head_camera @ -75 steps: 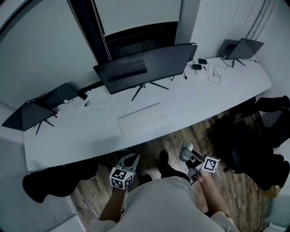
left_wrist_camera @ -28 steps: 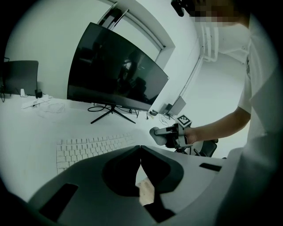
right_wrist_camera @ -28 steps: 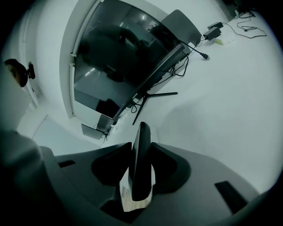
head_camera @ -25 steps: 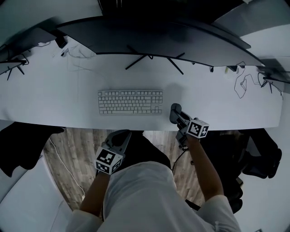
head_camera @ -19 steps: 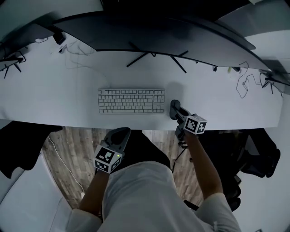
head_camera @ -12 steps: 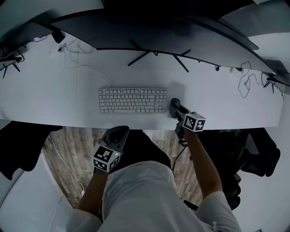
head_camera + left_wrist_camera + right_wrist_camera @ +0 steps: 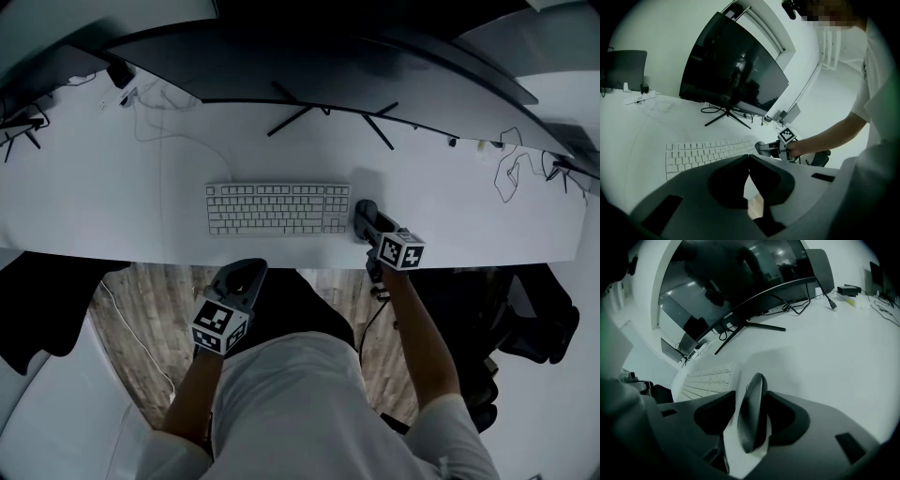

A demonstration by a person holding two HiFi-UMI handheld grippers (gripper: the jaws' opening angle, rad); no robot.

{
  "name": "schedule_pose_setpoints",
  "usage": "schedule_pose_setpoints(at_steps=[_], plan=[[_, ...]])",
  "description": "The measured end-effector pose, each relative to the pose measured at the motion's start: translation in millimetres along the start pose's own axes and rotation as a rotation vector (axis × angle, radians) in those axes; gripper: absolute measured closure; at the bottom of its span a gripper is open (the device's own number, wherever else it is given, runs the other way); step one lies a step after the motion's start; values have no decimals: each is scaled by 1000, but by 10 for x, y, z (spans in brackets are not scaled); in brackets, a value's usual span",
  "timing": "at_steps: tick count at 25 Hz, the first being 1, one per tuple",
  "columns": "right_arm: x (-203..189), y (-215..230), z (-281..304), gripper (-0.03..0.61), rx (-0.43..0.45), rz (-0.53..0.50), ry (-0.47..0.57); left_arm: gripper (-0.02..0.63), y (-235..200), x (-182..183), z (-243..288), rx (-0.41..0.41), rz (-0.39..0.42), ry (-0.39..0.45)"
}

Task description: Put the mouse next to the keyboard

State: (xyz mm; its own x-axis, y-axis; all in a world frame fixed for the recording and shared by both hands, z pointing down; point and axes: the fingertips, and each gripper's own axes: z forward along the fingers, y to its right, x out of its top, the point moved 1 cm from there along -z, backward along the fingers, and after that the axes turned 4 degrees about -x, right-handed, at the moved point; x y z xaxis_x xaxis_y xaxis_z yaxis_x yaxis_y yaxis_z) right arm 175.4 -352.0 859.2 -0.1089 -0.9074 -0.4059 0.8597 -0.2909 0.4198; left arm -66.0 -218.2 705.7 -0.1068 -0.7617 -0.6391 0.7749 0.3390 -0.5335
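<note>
A dark mouse rests on the white desk just right of the white keyboard, and shows as a dark shape in the head view. My right gripper straddles it and its jaws are opening. A thin gap shows on the mouse's left side, and the mouse leans tilted toward the right jaw. The keyboard lies close on the left. My left gripper hangs below the desk's front edge, shut and empty, its tips meeting.
A wide curved monitor on a tripod foot stands behind the keyboard. Loose cables lie at the desk's right end and more at the back left. A dark chair stands on the wooden floor to the right.
The right gripper brought the mouse from in front of the desk down onto it beside the keyboard's right end, and its jaws have now spread. The left gripper has barely moved.
</note>
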Motion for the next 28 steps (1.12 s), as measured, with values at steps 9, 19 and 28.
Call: schedule_pose_setpoints(at_steps=[9,19,28], plan=[[133,137,-119,337,-78,-60,27,595,27,71,10,-14,14,11],[227,-27,-473,339,-97,-83,74,595,136,255,-29,-51,73,52],[228,-236,-1019,402,-118,-31,164,595,209,320,-118,-100,135,54]])
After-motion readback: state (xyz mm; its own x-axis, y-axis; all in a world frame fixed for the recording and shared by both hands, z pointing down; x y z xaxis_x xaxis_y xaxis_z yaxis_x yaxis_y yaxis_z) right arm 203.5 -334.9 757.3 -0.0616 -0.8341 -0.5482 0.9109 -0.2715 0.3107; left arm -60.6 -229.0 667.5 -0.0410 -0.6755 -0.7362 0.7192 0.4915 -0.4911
